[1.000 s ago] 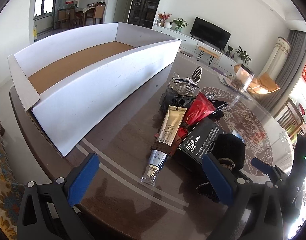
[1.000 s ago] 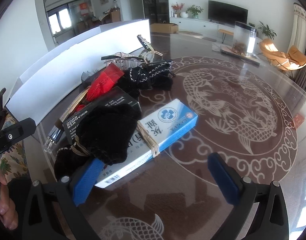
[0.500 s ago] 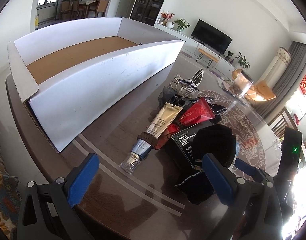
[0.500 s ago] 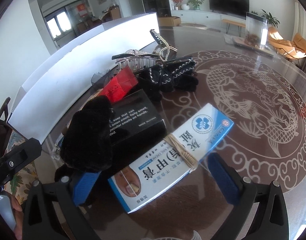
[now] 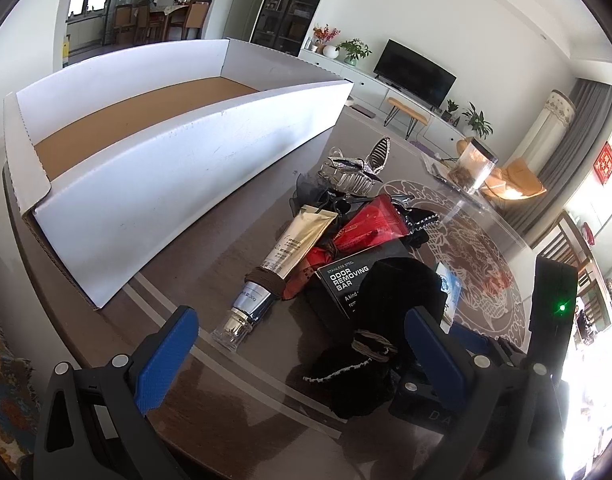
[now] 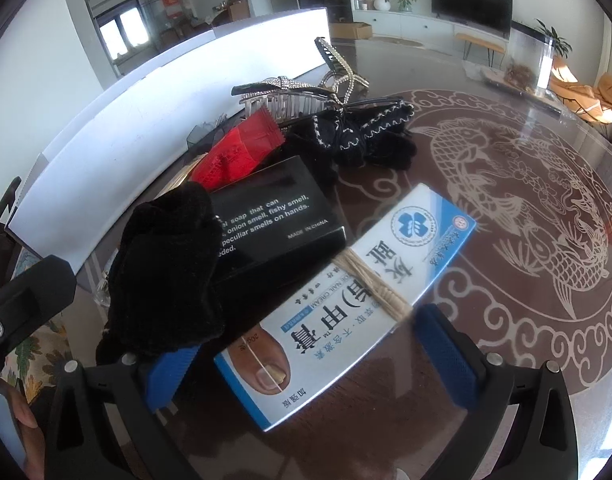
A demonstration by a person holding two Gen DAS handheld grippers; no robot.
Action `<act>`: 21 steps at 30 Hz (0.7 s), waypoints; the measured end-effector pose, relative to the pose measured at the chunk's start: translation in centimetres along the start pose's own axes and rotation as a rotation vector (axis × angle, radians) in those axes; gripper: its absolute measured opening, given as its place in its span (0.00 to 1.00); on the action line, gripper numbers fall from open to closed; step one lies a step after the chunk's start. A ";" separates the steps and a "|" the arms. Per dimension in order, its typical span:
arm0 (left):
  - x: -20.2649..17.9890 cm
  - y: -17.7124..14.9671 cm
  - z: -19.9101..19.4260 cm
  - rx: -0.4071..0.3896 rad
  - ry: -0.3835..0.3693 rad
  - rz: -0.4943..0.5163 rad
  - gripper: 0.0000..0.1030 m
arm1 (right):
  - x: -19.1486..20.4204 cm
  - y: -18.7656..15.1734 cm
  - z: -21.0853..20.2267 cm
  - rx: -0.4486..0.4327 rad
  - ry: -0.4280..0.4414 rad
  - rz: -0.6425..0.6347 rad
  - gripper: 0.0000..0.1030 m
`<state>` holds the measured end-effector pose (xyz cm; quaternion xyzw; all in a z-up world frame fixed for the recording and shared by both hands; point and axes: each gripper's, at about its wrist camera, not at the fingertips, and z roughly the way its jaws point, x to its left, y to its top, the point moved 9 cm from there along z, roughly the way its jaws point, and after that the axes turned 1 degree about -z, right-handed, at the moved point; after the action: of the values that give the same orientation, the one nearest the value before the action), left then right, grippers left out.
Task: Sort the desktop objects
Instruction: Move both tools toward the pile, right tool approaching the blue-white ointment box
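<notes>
White-blue cream box (image 6: 345, 312) between open right tongs (image 6: 309, 364), black pouch (image 6: 166, 272) beside

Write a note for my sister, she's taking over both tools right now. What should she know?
Left tool: open, holding nothing, low over the table near the gold tube.
Right tool: open, straddling the blue-and-white cream box, not shut on it.
Pile beside the white box: black soap box, red pouch, black pouch, hair clips.
Done: nothing sorted; no items visible in the white box.
Left: everything.
</notes>
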<state>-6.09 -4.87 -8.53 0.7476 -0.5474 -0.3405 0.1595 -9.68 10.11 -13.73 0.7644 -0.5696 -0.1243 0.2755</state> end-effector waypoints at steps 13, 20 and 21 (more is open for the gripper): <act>0.0 -0.3 0.1 0.011 -0.012 -0.016 1.00 | 0.2 0.0 0.4 -0.011 -0.045 -0.057 1.00; 0.1 -0.3 0.2 0.020 -0.012 -0.018 1.00 | -0.1 -0.1 0.4 -0.021 -0.079 -0.078 1.00; 0.1 -0.3 0.3 0.021 -0.012 -0.019 1.00 | -0.2 -0.2 0.4 -0.023 -0.088 -0.078 1.00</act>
<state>-6.04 -4.83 -8.94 0.7522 -0.5450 -0.3408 0.1451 -9.78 10.19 -14.18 0.7765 -0.5494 -0.1751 0.2539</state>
